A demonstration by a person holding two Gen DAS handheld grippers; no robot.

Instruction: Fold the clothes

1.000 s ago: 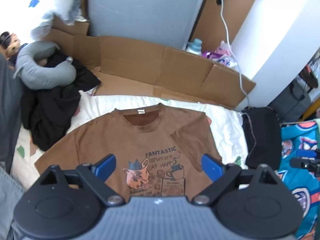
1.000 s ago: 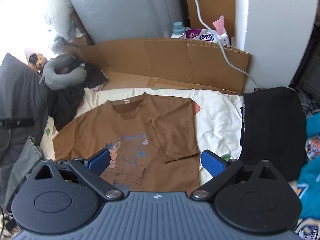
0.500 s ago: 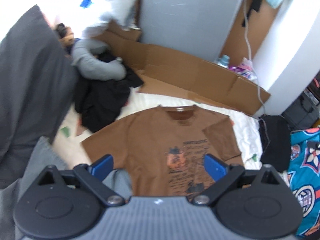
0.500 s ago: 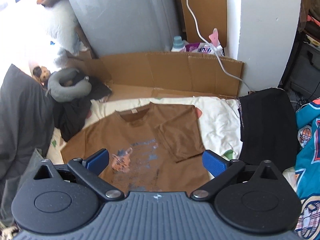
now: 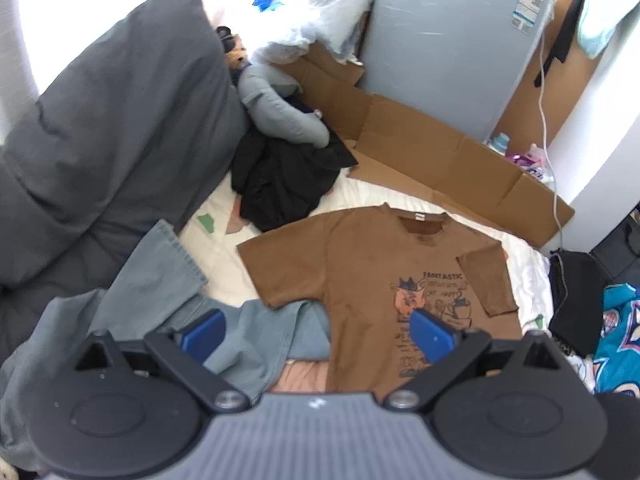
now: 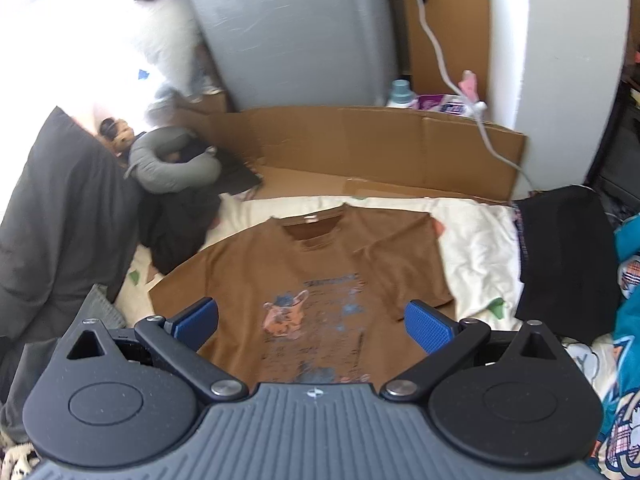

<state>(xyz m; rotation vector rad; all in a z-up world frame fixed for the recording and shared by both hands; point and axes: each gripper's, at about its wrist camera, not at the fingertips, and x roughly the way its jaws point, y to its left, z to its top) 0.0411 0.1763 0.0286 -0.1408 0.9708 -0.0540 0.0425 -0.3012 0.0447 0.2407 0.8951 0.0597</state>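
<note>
A brown T-shirt (image 5: 372, 268) with a cat print lies flat, front up, on the white sheet; its right sleeve is folded in over the chest. It also shows in the right wrist view (image 6: 320, 264). My left gripper (image 5: 316, 334) is open and empty, held above the shirt's lower left edge and grey jeans. My right gripper (image 6: 312, 322) is open and empty, held above the shirt's lower half.
Grey jeans (image 5: 168, 280) lie left of the shirt. A black garment pile (image 5: 280, 176) and a grey neck pillow (image 5: 280, 120) lie at the back left, a dark pillow (image 5: 100, 128) at left. Cardboard (image 5: 432, 156) stands behind. Folded black cloth (image 6: 568, 256) lies at right.
Both grippers have pulled back and up from the shirt. The left one swung leftward, bringing the jeans and the dark pillow into view. Both stay open.
</note>
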